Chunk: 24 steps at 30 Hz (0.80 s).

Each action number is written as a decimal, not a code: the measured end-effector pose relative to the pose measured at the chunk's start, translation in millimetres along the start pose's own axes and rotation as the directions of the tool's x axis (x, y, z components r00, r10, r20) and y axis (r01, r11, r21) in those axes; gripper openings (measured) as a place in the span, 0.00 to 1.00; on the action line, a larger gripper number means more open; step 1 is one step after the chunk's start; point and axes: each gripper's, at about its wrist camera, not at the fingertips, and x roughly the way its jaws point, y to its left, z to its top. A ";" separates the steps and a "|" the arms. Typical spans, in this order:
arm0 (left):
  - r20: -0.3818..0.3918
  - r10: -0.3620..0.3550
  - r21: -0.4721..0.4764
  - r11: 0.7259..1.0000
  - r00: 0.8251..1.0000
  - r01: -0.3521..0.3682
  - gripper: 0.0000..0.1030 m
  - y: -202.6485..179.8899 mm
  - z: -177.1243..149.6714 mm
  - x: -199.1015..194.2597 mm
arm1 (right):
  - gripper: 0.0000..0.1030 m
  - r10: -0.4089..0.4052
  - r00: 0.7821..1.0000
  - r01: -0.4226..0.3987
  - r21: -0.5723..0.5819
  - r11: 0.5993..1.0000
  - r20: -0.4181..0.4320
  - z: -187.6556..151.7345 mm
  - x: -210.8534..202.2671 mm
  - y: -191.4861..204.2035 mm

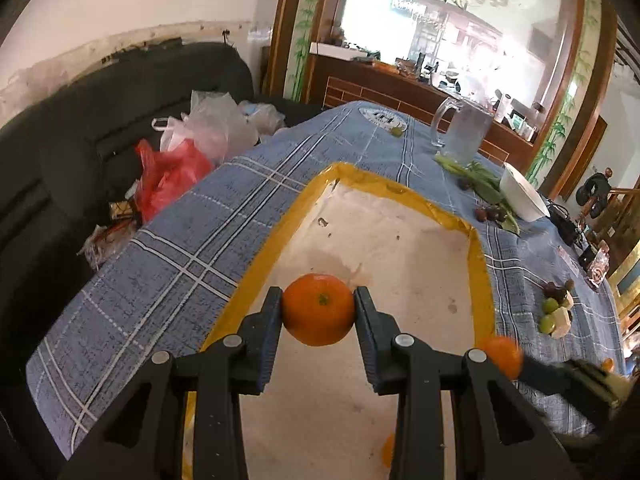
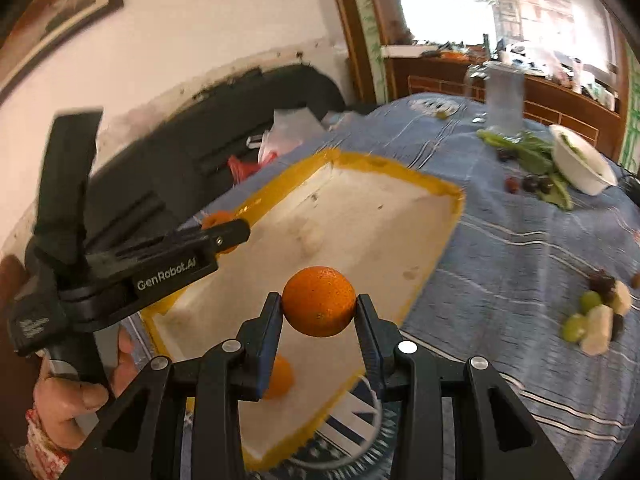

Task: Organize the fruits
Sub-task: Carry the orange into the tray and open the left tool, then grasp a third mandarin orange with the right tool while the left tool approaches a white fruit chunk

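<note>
Right hand-held gripper [image 2: 319, 307] clenching orange [image 2: 319, 301], left hand-held gripper [image 1: 318, 309] grasping mandarin [image 1: 318, 309], "GenRobot.AI" lettering [image 2: 166, 273]

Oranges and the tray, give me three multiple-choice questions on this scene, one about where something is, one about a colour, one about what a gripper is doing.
1. Where is the glass mug?
A. inside the tray
B. on the tablecloth beyond the tray
C. on the sofa

2. What colour is the tray rim?
A. yellow
B. red
C. green

3. What is the left gripper doing?
A. hanging open with nothing in it
B. gripping the white bowl
C. shut on an orange

Answers:
1. B: the mug stands on the blue checked tablecloth past the tray's far edge.
2. A: a yellow band runs round the tray's white floor.
3. C: its fingers press both sides of the orange above the tray. The right gripper likewise clamps its own orange.
</note>
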 end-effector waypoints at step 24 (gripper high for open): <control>0.077 -0.035 -0.036 0.999 0.996 0.038 0.66 -4.3 10.6 -45.8 | 0.69 -0.081 0.995 0.081 0.016 0.997 0.052 1.2 -11.9 0.9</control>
